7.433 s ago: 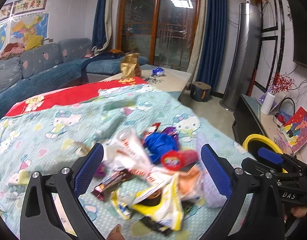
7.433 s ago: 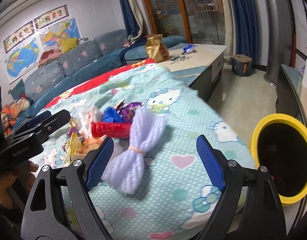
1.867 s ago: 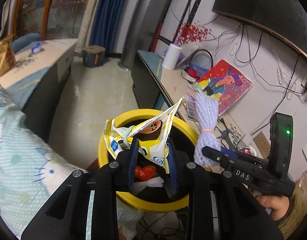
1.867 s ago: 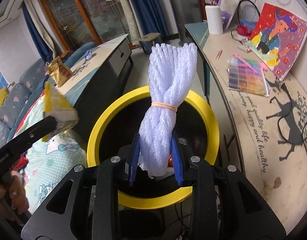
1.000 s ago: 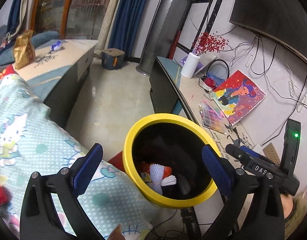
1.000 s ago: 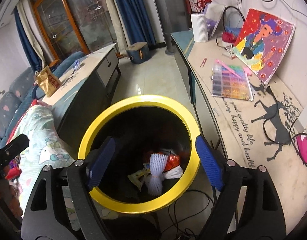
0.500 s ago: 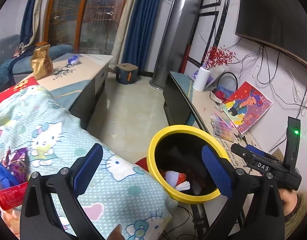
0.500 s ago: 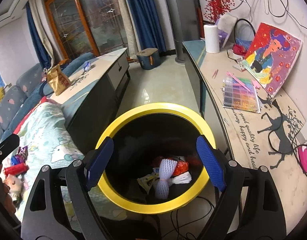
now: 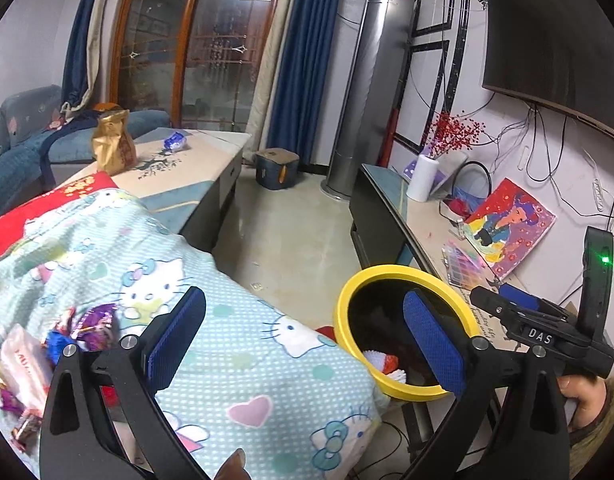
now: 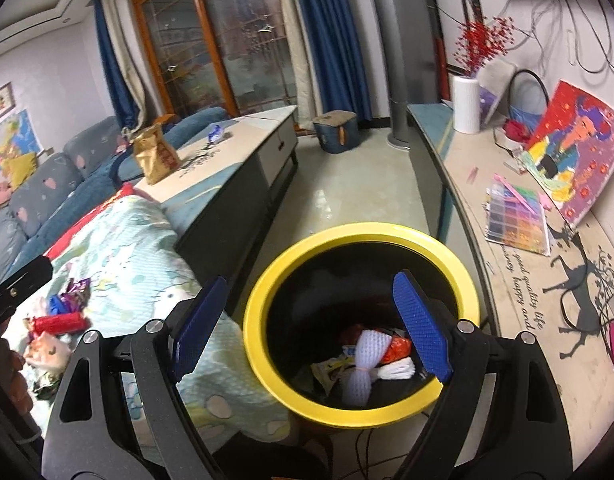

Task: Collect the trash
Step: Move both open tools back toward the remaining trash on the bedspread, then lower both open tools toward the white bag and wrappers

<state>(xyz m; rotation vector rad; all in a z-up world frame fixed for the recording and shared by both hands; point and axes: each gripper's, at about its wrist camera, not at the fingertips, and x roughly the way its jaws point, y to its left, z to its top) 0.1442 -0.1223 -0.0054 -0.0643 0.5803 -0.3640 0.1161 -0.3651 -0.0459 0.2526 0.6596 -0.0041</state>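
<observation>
Grippers both tilted downward, both with jaws spread wide and nothing between them. Right gripper (image 10: 309,328) hangs over the yellow bin (image 10: 267,280), which stands off the blanket's (image 9: 235,364) right edge, and inside lie a white foam net (image 10: 361,364) and wrappers. Left gripper (image 9: 303,340) sits above the blanket's right edge. Loose trash (image 9: 47,344) lies near the blanket's left edge. A hand (image 9: 583,394) grips the right tool's handle.

blue sofa (image 10: 47,196), painting (image 10: 575,152) — white vase (image 10: 466,105)
</observation>
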